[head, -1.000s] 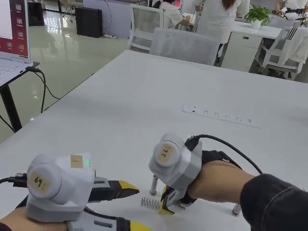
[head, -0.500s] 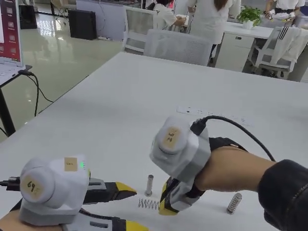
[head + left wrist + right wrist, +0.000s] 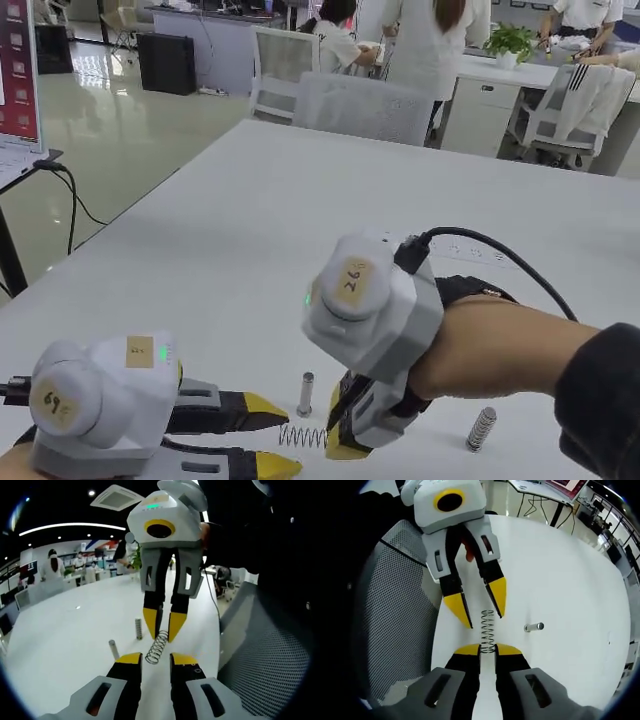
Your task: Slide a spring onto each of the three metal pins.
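The right gripper (image 3: 343,443) sits near the front edge of the white table (image 3: 300,220), its jaws closed on one end of a thin wire spring (image 3: 303,436). In the right gripper view that end is pinched between the two yellow tips, and the coil runs straight out ahead of them. The spring lies level and points left toward the left gripper (image 3: 272,437), which faces the right one nose to nose. The left gripper's jaws stand apart. In the left gripper view the free end of the spring reaches just short of the gap between its tips, touching neither. A bare pin (image 3: 305,393) stands upright on the table just beyond the spring, close to both sets of tips and touched by nothing. To the right, past the right gripper, a second spring (image 3: 481,428) stands on end on the table; whether a pin is inside it cannot be told. Farther back on the right a power strip (image 3: 455,248) lies flat, and a black cable (image 3: 500,250) loops from the right gripper toward the near right.
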